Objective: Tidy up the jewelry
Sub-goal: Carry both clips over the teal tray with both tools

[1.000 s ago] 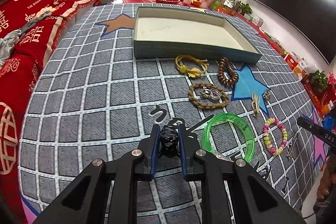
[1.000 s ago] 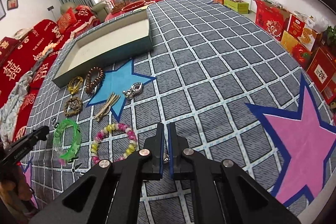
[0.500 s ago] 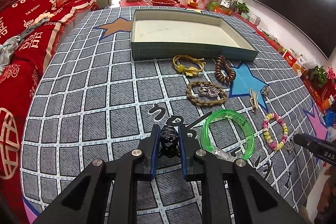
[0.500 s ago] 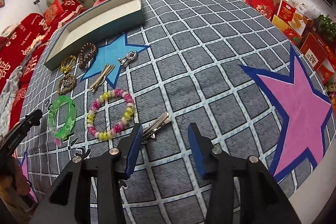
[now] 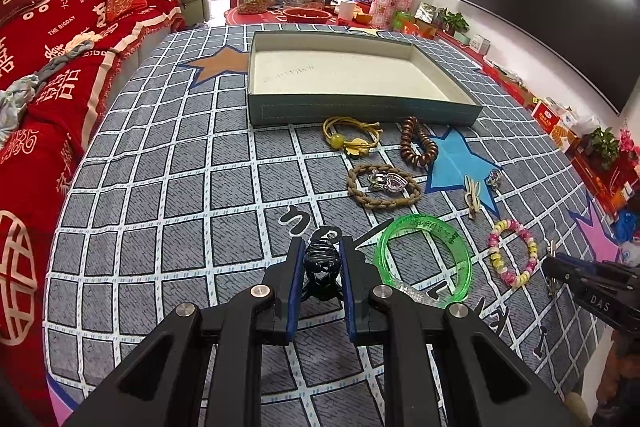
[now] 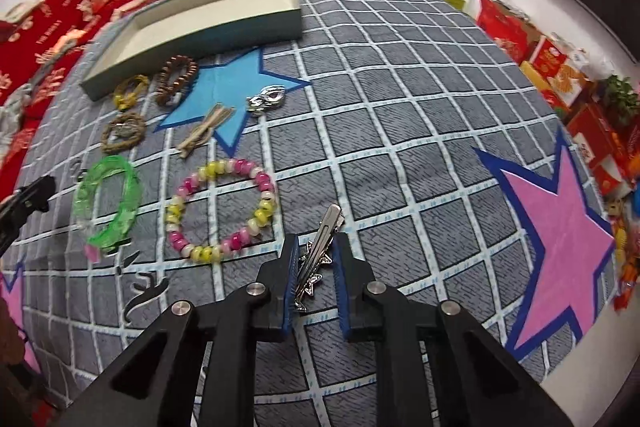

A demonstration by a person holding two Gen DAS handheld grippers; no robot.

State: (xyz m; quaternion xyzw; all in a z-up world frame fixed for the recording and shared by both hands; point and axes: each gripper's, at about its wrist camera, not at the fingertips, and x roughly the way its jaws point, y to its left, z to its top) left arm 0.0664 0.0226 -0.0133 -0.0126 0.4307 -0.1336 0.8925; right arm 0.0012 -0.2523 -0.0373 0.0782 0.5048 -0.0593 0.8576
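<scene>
Our right gripper [image 6: 316, 267] has just been closing around the clip [image 6: 318, 253]; left gripper [image 5: 320, 267] grasps a claw clip [image 5: 321, 263]. Next, we seat the grip and carry both to the box [image 5: 360, 111].

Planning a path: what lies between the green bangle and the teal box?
In the left wrist view, between green bangle and teal box: a braided ring holding silver charms.
</scene>
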